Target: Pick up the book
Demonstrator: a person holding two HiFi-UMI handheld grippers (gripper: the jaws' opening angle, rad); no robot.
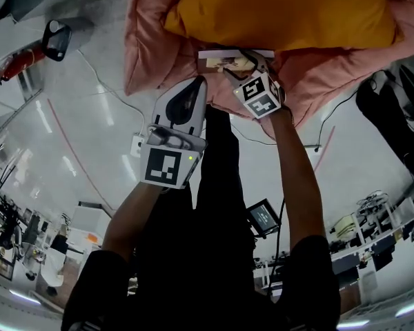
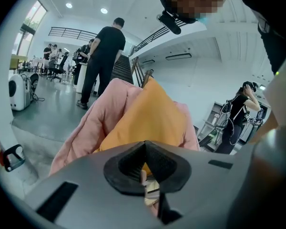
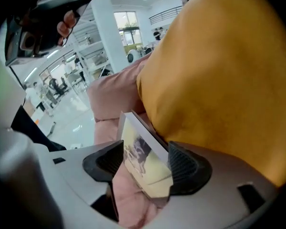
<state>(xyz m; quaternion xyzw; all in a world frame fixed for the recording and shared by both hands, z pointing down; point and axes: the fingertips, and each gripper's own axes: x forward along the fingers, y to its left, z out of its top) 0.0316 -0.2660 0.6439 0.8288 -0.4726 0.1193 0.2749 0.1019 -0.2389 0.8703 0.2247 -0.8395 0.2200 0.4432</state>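
The book [image 1: 224, 59] is a thin paperback with a pale picture cover. It lies on a pink quilt [image 1: 152, 40], its far edge tucked under an orange pillow [image 1: 283, 12]. My right gripper [image 1: 245, 64] points steeply down at it. In the right gripper view the jaws [image 3: 144, 163] stand open astride the book [image 3: 140, 151], whose spine side lies against the right pad, while the left pad is clear of it. My left gripper [image 1: 196, 85] hovers short of the quilt's near edge. Its jaws [image 2: 145, 149] are shut and hold nothing.
The quilt [image 2: 100, 113] and pillow [image 2: 148, 118] are piled on a grey polished floor. A cable [image 1: 103, 88] and a red fire extinguisher [image 1: 17, 64] lie to the left. A person [image 2: 102, 56] stands near a staircase; another [image 2: 238, 118] stands at right by shelves.
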